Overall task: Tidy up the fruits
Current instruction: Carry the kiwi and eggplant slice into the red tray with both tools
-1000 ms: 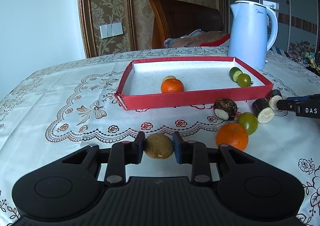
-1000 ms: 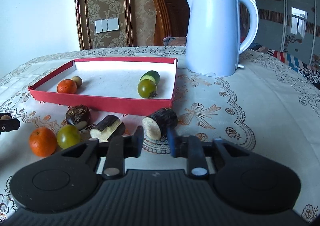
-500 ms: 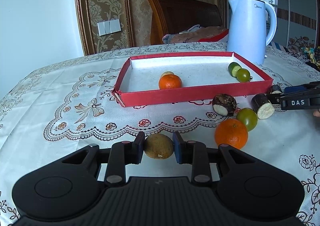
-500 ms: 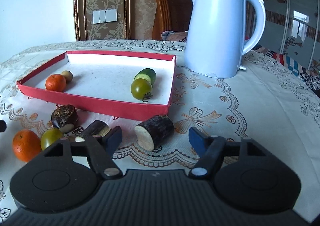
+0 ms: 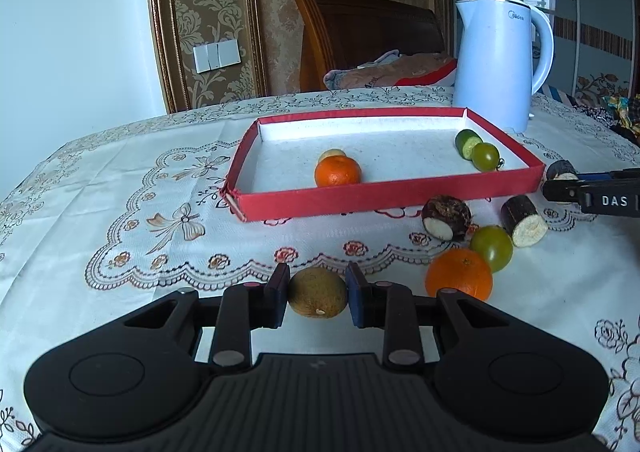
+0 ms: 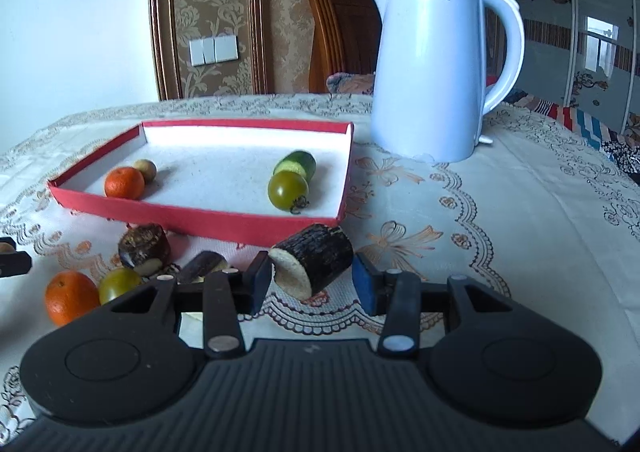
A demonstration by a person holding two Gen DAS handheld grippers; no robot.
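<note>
Gripping one brown kiwi [image 5: 318, 293] between its pads, the left claw [image 5: 317, 294] holds it low over the table [image 5: 120, 212]. One orange [image 5: 458, 279] and one green tomato [image 5: 491, 247] lie just right of that claw. The right claw [image 6: 310, 280] stands spread around one dark cut stem piece [image 6: 314, 260], with a gap at its right pad; two more cut pieces lie left of it. Beyond both claws, one red tray [image 5: 392, 194] holds four fruits: one orange, one small brown fruit, one green tomato, one cucumber piece. One white kettle [image 6: 432, 68] stands behind.
</note>
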